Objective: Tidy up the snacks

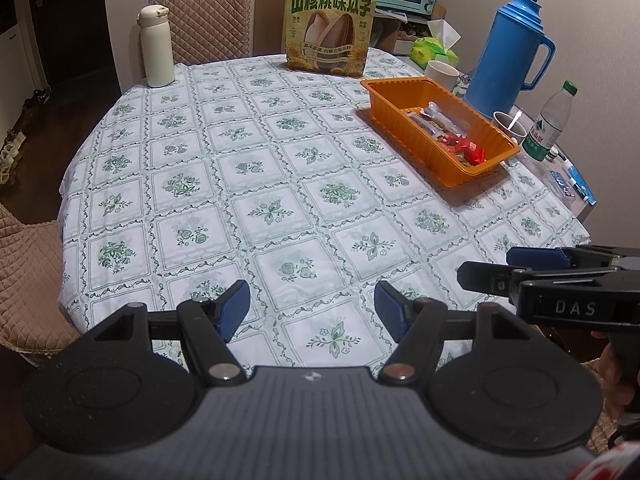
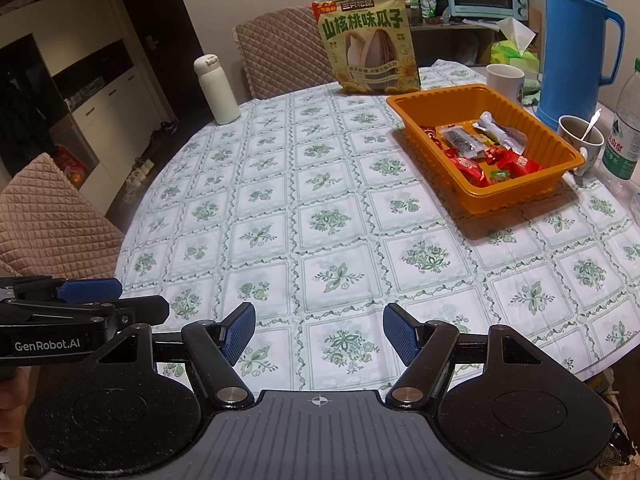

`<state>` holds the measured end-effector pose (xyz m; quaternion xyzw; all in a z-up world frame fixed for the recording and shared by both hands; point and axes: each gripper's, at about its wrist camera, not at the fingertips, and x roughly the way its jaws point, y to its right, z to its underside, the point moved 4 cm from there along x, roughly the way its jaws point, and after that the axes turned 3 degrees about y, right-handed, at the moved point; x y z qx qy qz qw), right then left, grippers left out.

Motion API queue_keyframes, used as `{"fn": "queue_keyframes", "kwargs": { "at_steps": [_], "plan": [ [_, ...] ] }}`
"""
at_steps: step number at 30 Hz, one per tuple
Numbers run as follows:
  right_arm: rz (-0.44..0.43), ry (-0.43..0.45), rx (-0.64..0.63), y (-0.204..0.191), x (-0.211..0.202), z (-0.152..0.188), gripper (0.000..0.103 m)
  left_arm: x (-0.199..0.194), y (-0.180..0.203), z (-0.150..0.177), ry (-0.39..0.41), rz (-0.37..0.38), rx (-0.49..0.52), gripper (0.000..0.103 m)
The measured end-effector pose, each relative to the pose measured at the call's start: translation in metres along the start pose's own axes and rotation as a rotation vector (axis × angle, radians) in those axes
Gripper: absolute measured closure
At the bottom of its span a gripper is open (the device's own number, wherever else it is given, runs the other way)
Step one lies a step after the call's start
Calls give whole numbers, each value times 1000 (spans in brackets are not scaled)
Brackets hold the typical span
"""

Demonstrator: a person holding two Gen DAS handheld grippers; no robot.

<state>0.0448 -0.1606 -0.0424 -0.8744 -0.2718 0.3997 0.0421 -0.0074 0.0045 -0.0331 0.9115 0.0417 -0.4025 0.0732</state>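
An orange tray (image 1: 384,90) (image 2: 516,200) sits on the right side of the table and holds several small wrapped snacks (image 1: 460,142) (image 2: 484,152). A big green sunflower-seed bag (image 1: 330,28) (image 2: 370,42) stands upright at the far edge behind the tray. My left gripper (image 1: 312,310) is open and empty, low over the near table edge. My right gripper (image 2: 319,334) is open and empty beside it; it shows from the side in the left wrist view (image 1: 492,266). The left gripper shows at the left in the right wrist view (image 2: 128,296).
A white flask (image 1: 157,46) (image 2: 216,90) stands far left. A blue thermos (image 1: 510,54) (image 2: 576,44), white mug (image 1: 442,74) (image 2: 504,80), cup with spoon (image 1: 510,124) (image 2: 580,138), water bottle (image 1: 548,124) (image 2: 626,124) and tissue pack (image 1: 434,46) crowd the right. Quilted chairs (image 1: 200,16) (image 2: 52,216) surround the table.
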Motion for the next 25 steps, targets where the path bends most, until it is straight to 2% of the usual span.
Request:
{"fn": "queue_keyframes", "kwargs": {
  "at_steps": [20,25],
  "plan": [
    [1,-8,2,19,10,-12,32,20,11,-15,-7,4,-9,36],
    [-7,-17,-4,28,17,-18,32,31,13,-20,-26,-8,-30,32]
  ]
}}
